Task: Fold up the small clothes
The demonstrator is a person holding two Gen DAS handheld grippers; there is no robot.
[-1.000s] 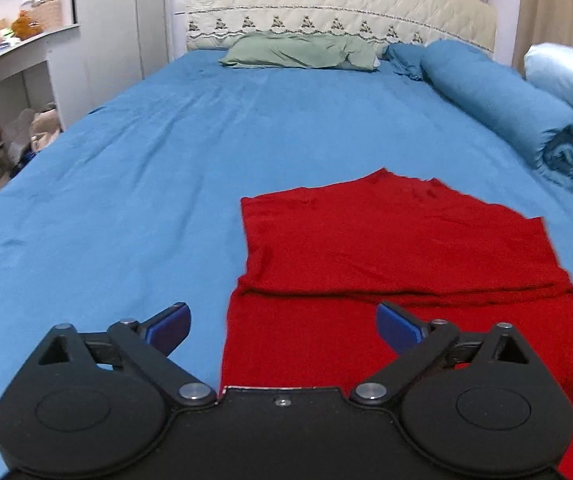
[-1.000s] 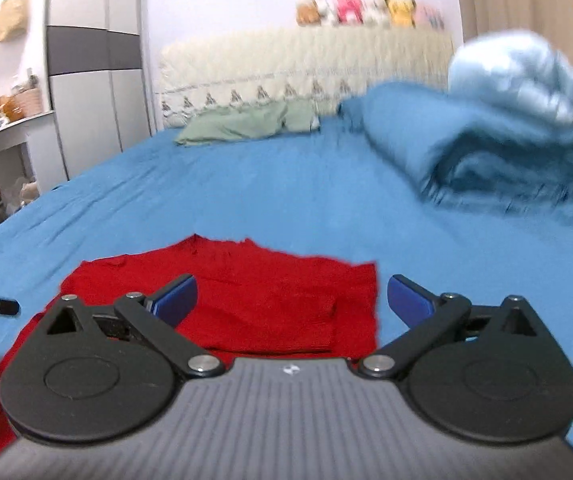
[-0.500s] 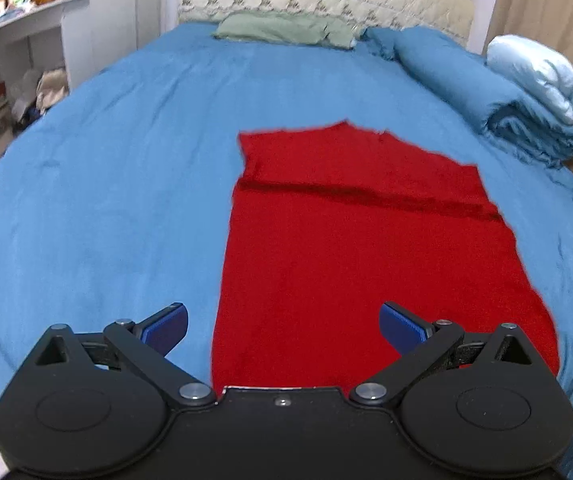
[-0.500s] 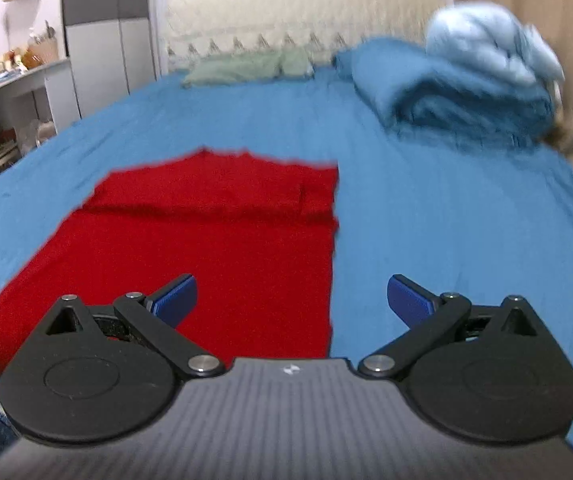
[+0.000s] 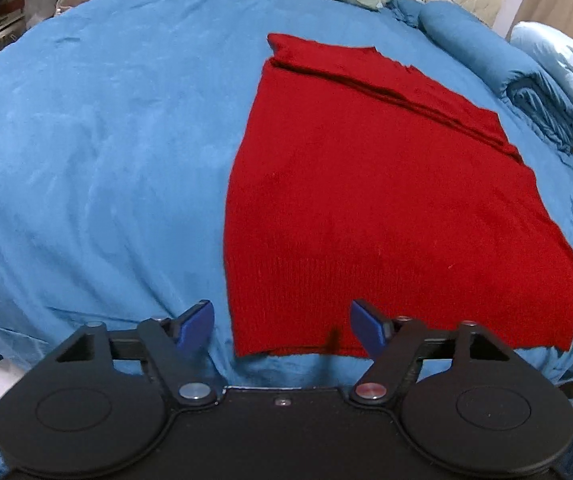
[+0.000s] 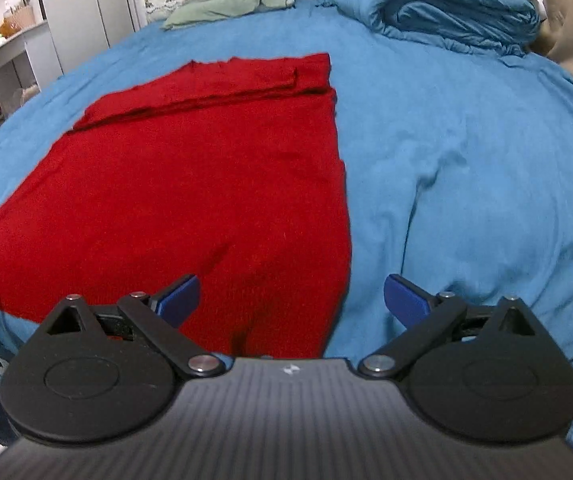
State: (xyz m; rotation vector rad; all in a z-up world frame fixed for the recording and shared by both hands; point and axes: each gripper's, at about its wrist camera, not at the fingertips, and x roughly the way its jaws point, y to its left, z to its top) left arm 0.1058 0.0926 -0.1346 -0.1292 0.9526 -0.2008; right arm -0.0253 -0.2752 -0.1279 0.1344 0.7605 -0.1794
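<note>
Red knit garment (image 5: pixel 382 200) flat on bed (image 5: pixel 98 152), far edge folded; soft, limp, likely stretchy, best pinched at near hem corners; left tool (image 5: pixel 282 326) and right tool (image 6: pixel 291 300) both wide open, empty

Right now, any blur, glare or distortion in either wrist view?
Left wrist: strong fisheye bowing of the bed, red garment sharp, dark vignette in the corners. Right wrist: same bowing, folded blue duvet slightly soft, garment near hem shadowed behind the right gripper. No glare in either.
</note>
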